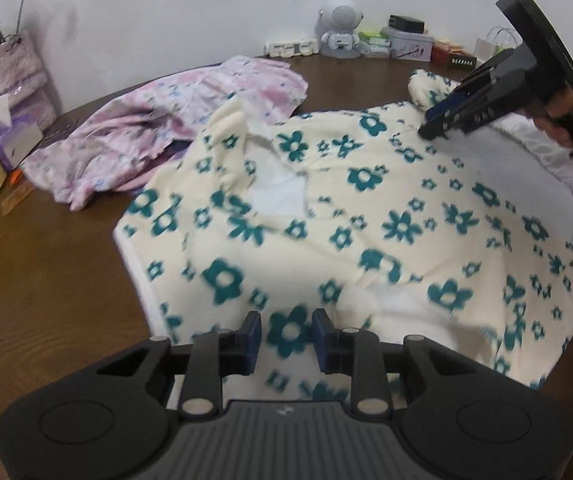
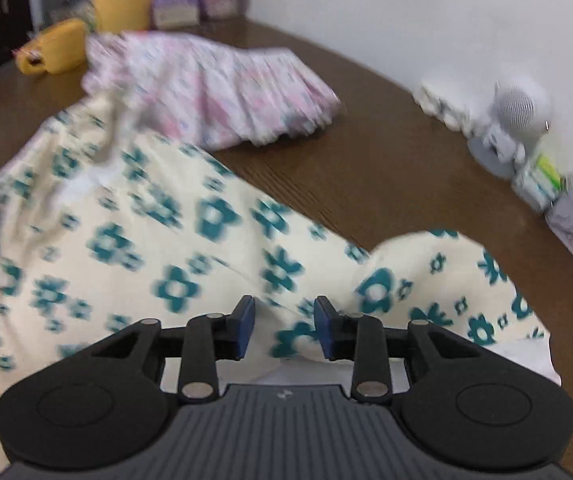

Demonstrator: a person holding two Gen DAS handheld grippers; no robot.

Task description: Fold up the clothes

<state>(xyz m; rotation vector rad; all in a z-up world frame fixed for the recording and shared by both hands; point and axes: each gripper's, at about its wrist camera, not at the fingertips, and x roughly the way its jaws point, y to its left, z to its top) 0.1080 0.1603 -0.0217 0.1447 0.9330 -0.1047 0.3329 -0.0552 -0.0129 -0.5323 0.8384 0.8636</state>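
The brown table fills both views, and across it lies the cream garment with teal flowers, the piece you are folding. In the left wrist view it spreads from the lower centre of the frame up to the right edge; in the right wrist view its long axis runs from the left edge down to the lower right, ending in a rounded lobe of cloth there. A crumpled pink garment sits just beyond it, in the upper left of the left view, touching or overlapping its far edge. A white speaker figure and small boxes stand along the wall, well apart from the work.

Your right tongs hang over the narrow end of the cream garment, a raised fold lying between the blue pads; the jaws stand partly apart, and blur makes it hard to tell whether the right-hand pad touches the cloth. In the left view the same tongs enter from the upper right, tips down on the fabric. Your left tongs stand partly apart over the near hem, a flower showing in the gap, nothing pinched.

Judged from this, each tong already has cloth directly ahead and below; the right is nearer the narrow end.
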